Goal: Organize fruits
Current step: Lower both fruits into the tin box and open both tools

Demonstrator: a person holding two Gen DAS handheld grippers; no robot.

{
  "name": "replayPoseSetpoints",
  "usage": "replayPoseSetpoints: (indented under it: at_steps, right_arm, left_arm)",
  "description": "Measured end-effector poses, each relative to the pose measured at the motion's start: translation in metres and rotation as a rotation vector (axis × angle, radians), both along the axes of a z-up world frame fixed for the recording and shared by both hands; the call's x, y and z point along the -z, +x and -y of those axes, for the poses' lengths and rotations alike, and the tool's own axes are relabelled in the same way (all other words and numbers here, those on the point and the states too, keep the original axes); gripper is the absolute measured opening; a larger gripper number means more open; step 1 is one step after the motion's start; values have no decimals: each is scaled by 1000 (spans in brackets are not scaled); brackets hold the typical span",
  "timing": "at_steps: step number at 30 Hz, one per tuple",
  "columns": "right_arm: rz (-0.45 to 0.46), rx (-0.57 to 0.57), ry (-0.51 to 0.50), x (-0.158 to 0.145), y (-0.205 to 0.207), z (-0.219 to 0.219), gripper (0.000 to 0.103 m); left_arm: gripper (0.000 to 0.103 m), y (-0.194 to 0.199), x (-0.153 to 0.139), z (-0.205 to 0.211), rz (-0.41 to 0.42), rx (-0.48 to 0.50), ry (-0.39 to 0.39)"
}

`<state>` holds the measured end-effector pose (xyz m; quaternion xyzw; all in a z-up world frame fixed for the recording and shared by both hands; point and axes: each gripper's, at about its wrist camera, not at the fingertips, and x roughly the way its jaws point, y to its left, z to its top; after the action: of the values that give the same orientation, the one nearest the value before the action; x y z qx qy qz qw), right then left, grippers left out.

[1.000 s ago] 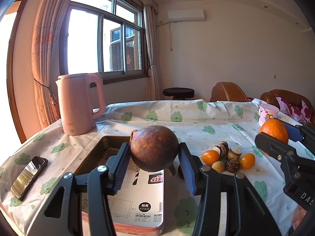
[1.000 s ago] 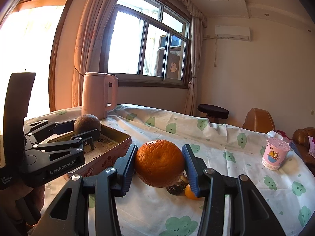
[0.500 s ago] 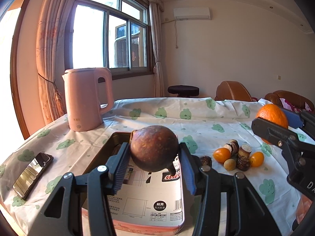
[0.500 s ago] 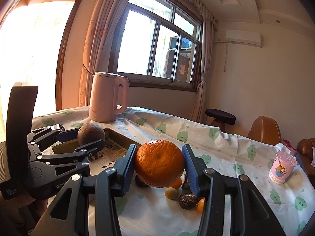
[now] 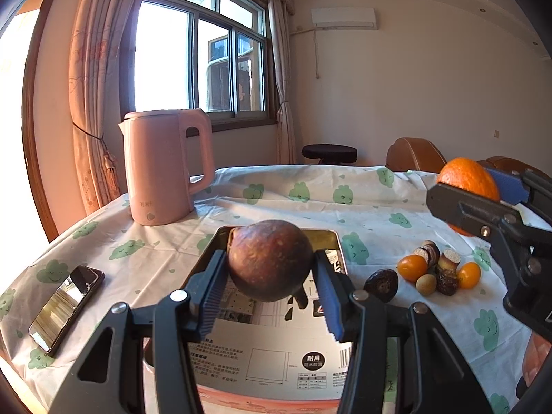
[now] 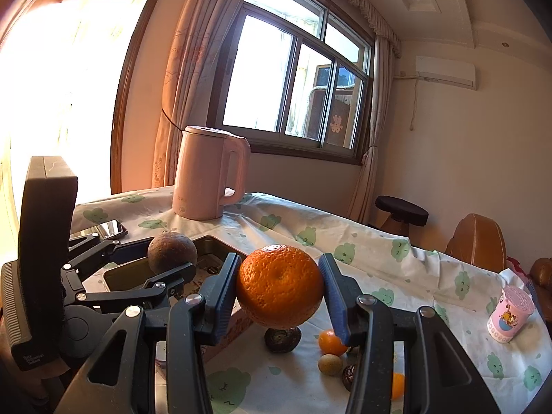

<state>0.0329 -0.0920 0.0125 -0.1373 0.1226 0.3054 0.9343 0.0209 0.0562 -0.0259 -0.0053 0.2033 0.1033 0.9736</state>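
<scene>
My left gripper (image 5: 270, 281) is shut on a round dark brown fruit (image 5: 270, 264) and holds it above the metal tray (image 5: 331, 238), which is lined with printed paper. It also shows in the right wrist view (image 6: 172, 262) with the brown fruit (image 6: 172, 253). My right gripper (image 6: 281, 291) is shut on a large orange (image 6: 280, 286), held above the table to the right of the tray; the orange also shows in the left wrist view (image 5: 467, 181). A pile of small fruits (image 5: 434, 272) lies on the cloth right of the tray.
A pink kettle (image 5: 165, 172) stands at the table's far left. A phone (image 5: 67, 307) lies at the left edge. A pink cup (image 6: 510, 314) stands at the far right. A dark wrinkled fruit (image 5: 381, 284) lies beside the tray. Chairs and a stool stand behind the table.
Both grippers have moved left with their fruits still held. The brown fruit now hangs over the middle of the tray, and the orange has come closer to the tray's right side.
</scene>
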Motion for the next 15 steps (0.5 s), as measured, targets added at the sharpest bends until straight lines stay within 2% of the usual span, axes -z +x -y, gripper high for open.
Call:
replayPoseSetpoints:
  at_steps: [15]
  right_arm:
    - [-81,-46,-24,11,30,-44,49]
  left_arm:
    - [52,20,7,-27,-80,15,-1]
